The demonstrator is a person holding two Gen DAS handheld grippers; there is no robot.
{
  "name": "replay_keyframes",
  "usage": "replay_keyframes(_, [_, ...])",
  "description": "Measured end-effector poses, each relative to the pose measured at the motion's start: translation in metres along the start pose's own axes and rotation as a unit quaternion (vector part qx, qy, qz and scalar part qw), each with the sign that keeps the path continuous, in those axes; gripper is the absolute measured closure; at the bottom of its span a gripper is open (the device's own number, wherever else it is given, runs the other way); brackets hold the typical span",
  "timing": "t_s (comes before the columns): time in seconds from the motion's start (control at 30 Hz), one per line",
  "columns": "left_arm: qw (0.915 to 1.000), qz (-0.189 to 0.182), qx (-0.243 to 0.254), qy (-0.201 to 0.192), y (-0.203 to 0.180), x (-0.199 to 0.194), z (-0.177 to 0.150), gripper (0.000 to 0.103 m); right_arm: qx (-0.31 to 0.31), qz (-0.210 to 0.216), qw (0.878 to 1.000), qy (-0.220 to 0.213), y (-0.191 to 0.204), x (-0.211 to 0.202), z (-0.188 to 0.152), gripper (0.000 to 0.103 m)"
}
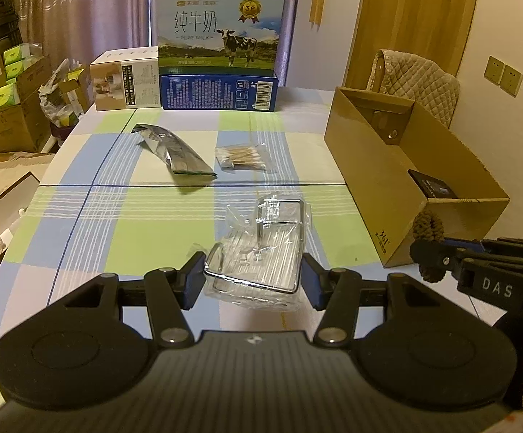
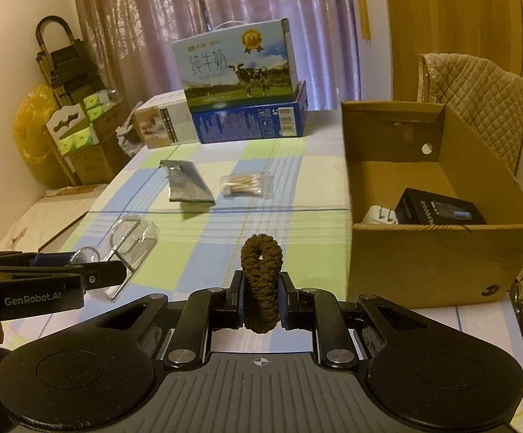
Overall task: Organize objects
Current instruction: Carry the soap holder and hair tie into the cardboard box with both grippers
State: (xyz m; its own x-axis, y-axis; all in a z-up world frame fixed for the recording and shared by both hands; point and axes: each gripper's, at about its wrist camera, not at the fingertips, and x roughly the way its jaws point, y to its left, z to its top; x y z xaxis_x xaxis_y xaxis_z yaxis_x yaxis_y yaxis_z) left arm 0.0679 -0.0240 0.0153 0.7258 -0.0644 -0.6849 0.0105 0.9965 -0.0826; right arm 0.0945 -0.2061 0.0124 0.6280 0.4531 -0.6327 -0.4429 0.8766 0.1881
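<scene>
The table (image 1: 81, 195) carries a checked cloth of green, blue and pale squares and stands before drawn curtains (image 1: 91, 7). At its far edge a milk carton box (image 1: 221, 30) rests on a blue box (image 1: 219, 92), with a smaller white box (image 1: 126, 79) touching the blue box on the left side.

Landmark: the open cardboard box (image 2: 438, 256) at the right side of the table. A black box (image 2: 440, 207) lies inside it, against the near wall, with a white item (image 2: 378, 214) just beside it.

Left of the cardboard box, toward the far edge, lie a bag of cotton swabs (image 1: 241, 157) and, further left, a silver foil pouch (image 1: 174, 153). They lie apart.

Nearer, left of the cardboard box, a wire rack in clear plastic wrap (image 1: 265, 249) lies on the cloth. The left gripper (image 1: 254, 279) has its fingers (image 1: 192, 281) released, one on each side of the rack's near end. Contact cannot be determined.

The right gripper (image 2: 261, 301) is just in front of the near left corner of the cardboard box. Its fingers (image 2: 238, 297) are clenched on a brown braided hair tie (image 2: 261, 278), which stands upright between them, above the table.
</scene>
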Motion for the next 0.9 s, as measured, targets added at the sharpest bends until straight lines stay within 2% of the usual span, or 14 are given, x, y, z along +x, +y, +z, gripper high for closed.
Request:
replay_keyframes(0.13, [1.0,-0.002,0.009,0.0,-0.008,0.0,0.006,0.053,0.006,-0.011,1.0,-0.005,-0.012,-0.006,0.003,0.088])
replay_keyframes(0.3, [0.9994,-0.022,0.024,-0.008,-0.027,0.002,0.019,0.053,0.018,-0.034,0.999,-0.019,-0.037,-0.019,0.015,0.088])
replay_keyframes(0.57, [0.9959,-0.064,0.059,-0.024,-0.077,0.013,0.051,0.053,0.03,-0.077,0.995,-0.048,-0.092,-0.037,0.048,0.088])
replay_keyframes(0.9, [0.9904,-0.108,0.084,-0.021,-0.139,0.049,0.086,0.053,0.035,-0.101,0.993,-0.051,-0.145,-0.03,0.073,0.088])
